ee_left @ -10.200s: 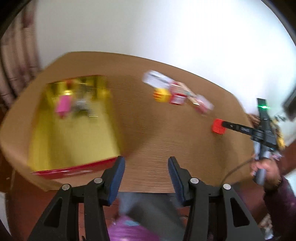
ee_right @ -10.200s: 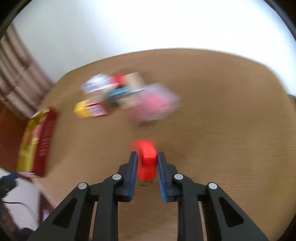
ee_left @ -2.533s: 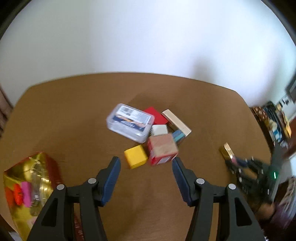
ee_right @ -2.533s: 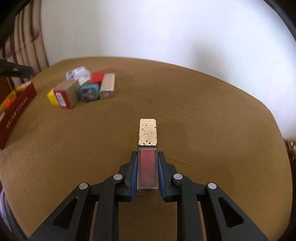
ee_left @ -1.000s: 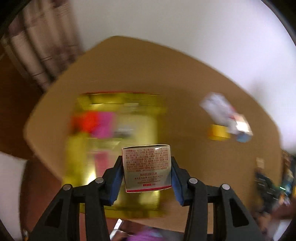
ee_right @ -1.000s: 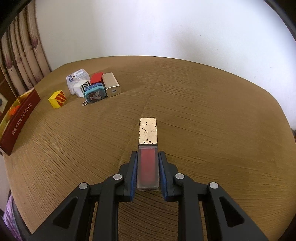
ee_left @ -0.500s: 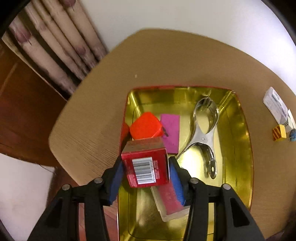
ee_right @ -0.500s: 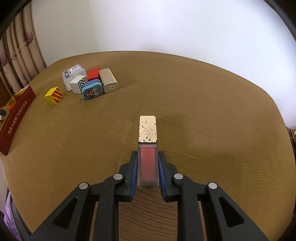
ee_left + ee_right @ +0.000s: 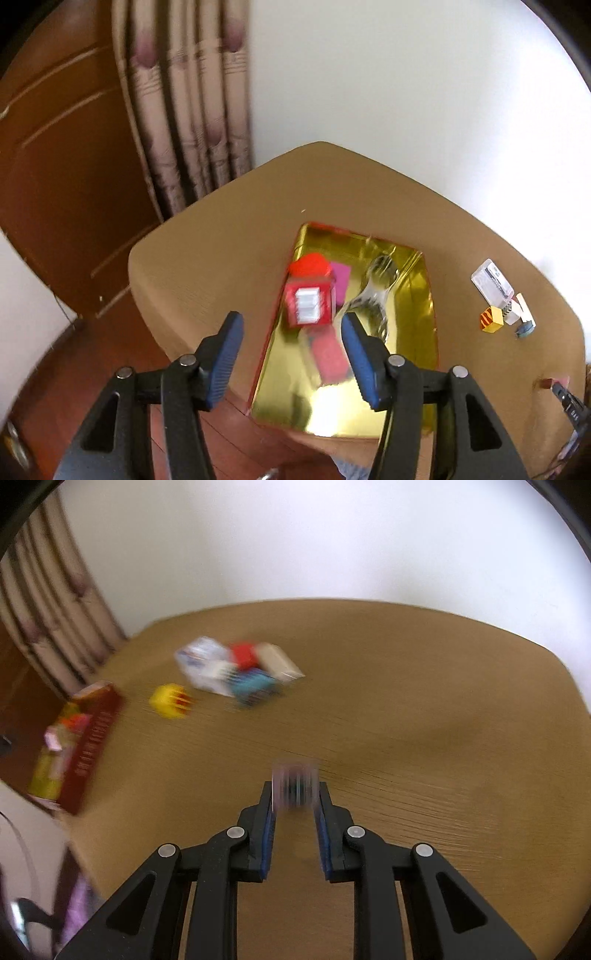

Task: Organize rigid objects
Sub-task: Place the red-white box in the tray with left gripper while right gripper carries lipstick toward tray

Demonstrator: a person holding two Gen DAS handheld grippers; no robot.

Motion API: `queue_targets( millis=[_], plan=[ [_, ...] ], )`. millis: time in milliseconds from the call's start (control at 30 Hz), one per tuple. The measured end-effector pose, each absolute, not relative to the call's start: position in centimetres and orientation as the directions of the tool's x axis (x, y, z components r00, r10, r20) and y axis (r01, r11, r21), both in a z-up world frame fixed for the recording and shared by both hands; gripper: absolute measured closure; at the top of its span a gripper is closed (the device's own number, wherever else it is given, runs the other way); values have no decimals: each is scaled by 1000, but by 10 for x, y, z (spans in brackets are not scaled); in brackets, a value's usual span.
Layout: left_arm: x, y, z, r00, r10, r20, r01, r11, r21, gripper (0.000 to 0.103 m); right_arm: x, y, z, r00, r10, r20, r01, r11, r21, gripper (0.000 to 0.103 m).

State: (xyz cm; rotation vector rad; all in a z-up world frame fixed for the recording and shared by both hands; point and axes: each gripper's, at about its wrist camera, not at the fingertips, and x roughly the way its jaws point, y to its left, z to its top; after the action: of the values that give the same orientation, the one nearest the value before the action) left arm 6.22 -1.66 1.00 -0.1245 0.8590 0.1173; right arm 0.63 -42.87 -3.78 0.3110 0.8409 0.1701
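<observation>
My left gripper (image 9: 291, 332) is open above the gold tray (image 9: 410, 391). A red box with a barcode (image 9: 309, 303) lies in the tray's left part, free of my fingers, next to an orange-red block (image 9: 309, 265), a pink card (image 9: 341, 275), a metal clip (image 9: 373, 291) and a clear case with a red inside (image 9: 327, 356). My right gripper (image 9: 295, 794) is shut on a small blurred object (image 9: 294, 783), seen end-on, over the brown table (image 9: 406, 709). The tray also shows in the right wrist view (image 9: 86, 746) at the far left.
A pile of small items lies on the table: a yellow cube (image 9: 170, 700), a clear plastic box (image 9: 201, 659), a red piece (image 9: 243, 655), a teal case (image 9: 255, 686) and a beige box (image 9: 279, 662). Curtains (image 9: 184, 110) and a wooden door (image 9: 55, 166) stand beyond the table's left edge.
My left gripper has opened and let go of the red box, which now lies in the tray, and has pulled up and back. My right gripper swings left with its held object, blurring the view.
</observation>
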Motion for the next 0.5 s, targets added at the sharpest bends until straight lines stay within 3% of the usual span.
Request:
queue_targets(
  millis=[100,167,333,500],
  plan=[
    [45,-6,3,648,87,-757,-200,978,-59,47,19,-383,-4,649,393,-652,-139,903,406,84],
    [37,-2,-3,651,97,-753,-205,977,-52,47,30,-349,16,632,462,-622,-210,875,437,94],
    [26,1,-21,659,101,-745,-205,978,-48,47,78,-248,54,535,632,-561,-358,771,527,94],
    [25,6,-28,663,60,-747,-172,982,-75,47,96,-207,80,551,612,-567,-414,790,451,91]
  ],
)
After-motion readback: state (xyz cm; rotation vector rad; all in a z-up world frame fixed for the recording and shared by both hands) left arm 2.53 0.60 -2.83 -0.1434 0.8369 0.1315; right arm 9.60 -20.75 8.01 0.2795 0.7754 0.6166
